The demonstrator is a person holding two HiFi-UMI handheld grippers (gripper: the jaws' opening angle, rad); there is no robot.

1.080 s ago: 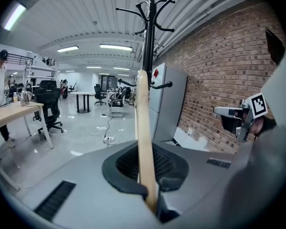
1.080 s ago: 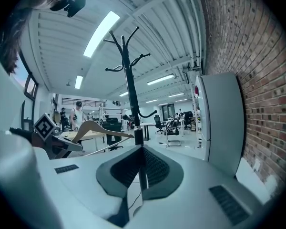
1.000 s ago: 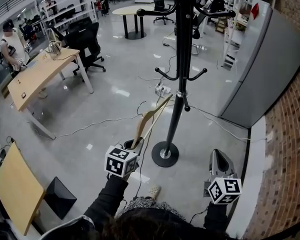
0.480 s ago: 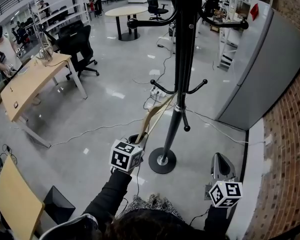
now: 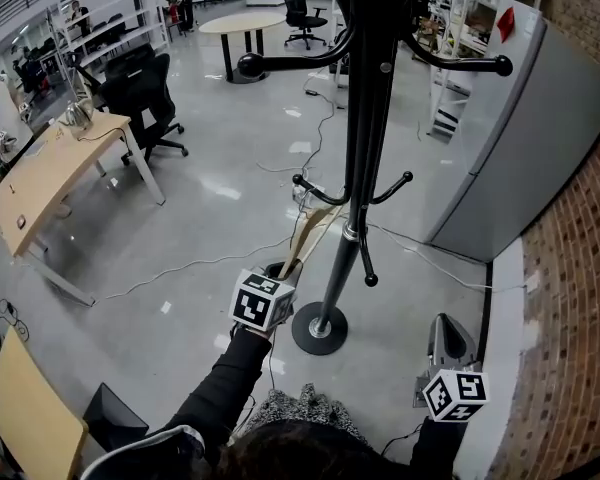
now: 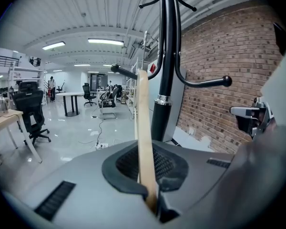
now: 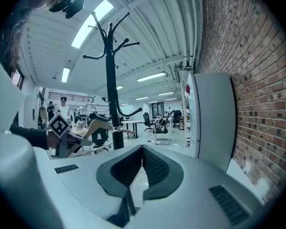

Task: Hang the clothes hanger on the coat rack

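left gripper (image 6: 151, 198): fingers clamped down tight on the bottom end of the wooden clothes hanger (image 6: 143, 128). Only the thin edge of the wood sits between them. In the head view the left gripper (image 5: 278, 273) sits just left of the rack's base, on a black sleeve (image 5: 220, 388).

clothes hanger: held in the left gripper, sticking up and away from the fingers. In the head view the clothes hanger (image 5: 308, 236) leans toward the pole, with its top end right by the lower hooks. Can't tell if it's touching one, and it isn't hanging on any hook.

right gripper (image 7: 127, 202): fingers closed together with nothing in them. In the head view the right gripper (image 5: 447, 333) is low on the right, well apart from the hanger and near the brick wall (image 5: 580, 318).

coat rack (image 5: 365, 118): black pole, upright, with long curved arms up high and short hooks lower down. Its round base (image 5: 320, 330) is on the floor. From the left gripper view the coat rack (image 6: 164, 80) is just right of the hanger.

floor (image 5: 210, 228): shiny grey, with cables running across it past the base.

further out: wooden table (image 5: 50, 173) and black office chair (image 5: 145, 83) to the left. Round table (image 5: 242, 23) at the back. Big grey cabinet (image 5: 525, 138) to the right of the rack.
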